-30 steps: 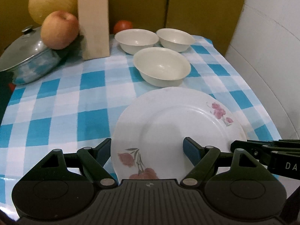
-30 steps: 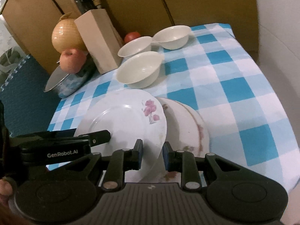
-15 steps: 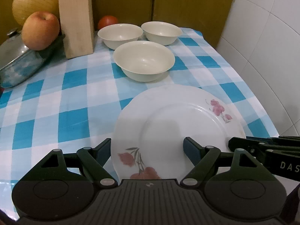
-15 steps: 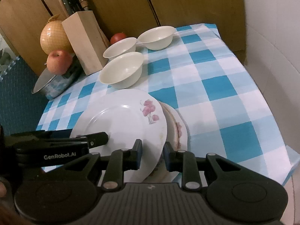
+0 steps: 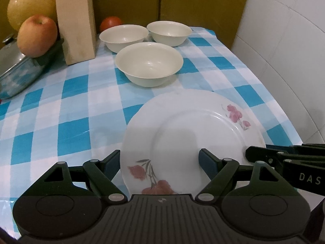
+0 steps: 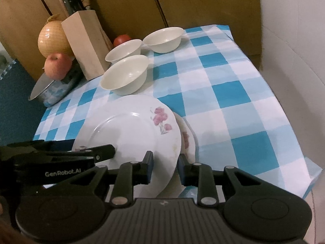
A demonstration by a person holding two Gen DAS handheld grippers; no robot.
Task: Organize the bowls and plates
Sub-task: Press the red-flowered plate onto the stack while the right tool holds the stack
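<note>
top plate sliding over the lower one

we've nudged the flowered plate [image 6: 130, 134] further onto the plate beneath [image 6: 187, 140] vs 1s ago; right gripper [image 6: 165, 165] clamped on its rim, left gripper [image 5: 158, 162] jaws apart astride it. stack nearly squared, bowls [image 5: 149, 63] next.

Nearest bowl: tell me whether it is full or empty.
Empty. The nearest bowl stands upright on the checked cloth, and its bare cream inside shows in both wrist views.
</note>
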